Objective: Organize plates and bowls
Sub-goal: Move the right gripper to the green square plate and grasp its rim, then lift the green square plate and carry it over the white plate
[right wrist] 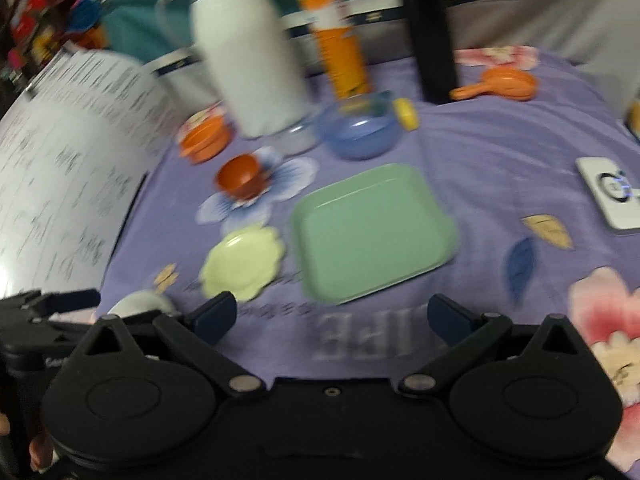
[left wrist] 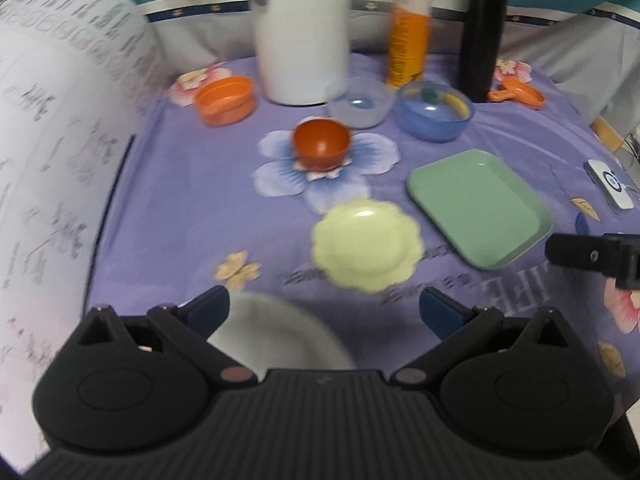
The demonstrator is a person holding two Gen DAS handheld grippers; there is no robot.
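Observation:
On a purple floral cloth lie a green rectangular plate [left wrist: 480,208] [right wrist: 372,232], a pale yellow scalloped plate [left wrist: 366,244] [right wrist: 242,262] and a white plate [left wrist: 276,332] [right wrist: 140,304] nearest me. Behind them stand a small brown bowl [left wrist: 321,142] [right wrist: 239,178], an orange bowl [left wrist: 226,100] [right wrist: 206,138], a clear bowl [left wrist: 360,102] and a blue bowl [left wrist: 434,110] [right wrist: 360,128]. My left gripper [left wrist: 324,312] is open and empty, just above the white plate. My right gripper [right wrist: 332,316] is open and empty in front of the green plate.
A white jug [left wrist: 302,28], an orange bottle [left wrist: 410,24] and a black flask [left wrist: 482,32] stand at the back. An orange scoop [left wrist: 520,94] lies at the back right. A white device [right wrist: 612,196] lies to the right. A printed sheet [left wrist: 52,152] curves up on the left.

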